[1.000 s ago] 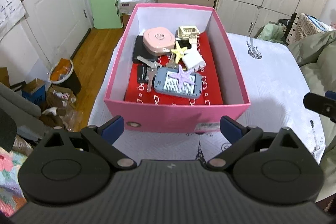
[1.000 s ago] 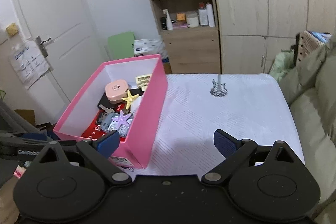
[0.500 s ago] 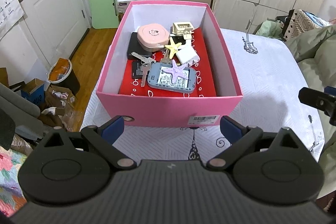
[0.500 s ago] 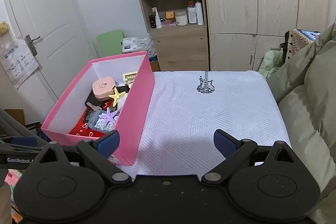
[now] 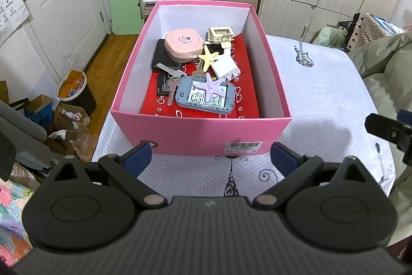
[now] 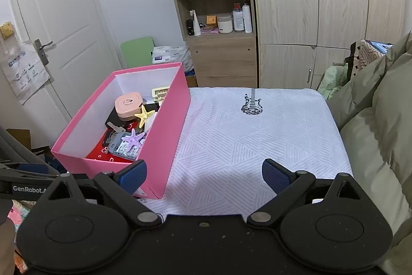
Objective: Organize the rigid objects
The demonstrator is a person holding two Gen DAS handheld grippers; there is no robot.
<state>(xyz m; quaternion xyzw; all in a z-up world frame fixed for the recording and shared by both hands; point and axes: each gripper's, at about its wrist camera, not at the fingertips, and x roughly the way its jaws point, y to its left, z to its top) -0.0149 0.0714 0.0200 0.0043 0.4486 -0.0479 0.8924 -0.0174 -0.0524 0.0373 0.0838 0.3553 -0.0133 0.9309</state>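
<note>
Box [image 5: 200,130] on bed [image 5: 322,94] left side; starfish [image 5: 211,88] atop device [image 5: 206,97] inside

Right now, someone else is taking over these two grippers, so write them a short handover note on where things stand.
Left gripper: open, empty, held just short of the near wall of the pink box.
Right gripper: open, empty, over the white bedspread to the right of the box.
Things: all in the box, on a red sheet: pink case, yellow starfish, purple starfish on the blue-grey device, white charger, keys, cream plug adapter.
Done: no loose items show on the bedspread.
Left: the pile is jumbled; sorting may be needed.
</note>
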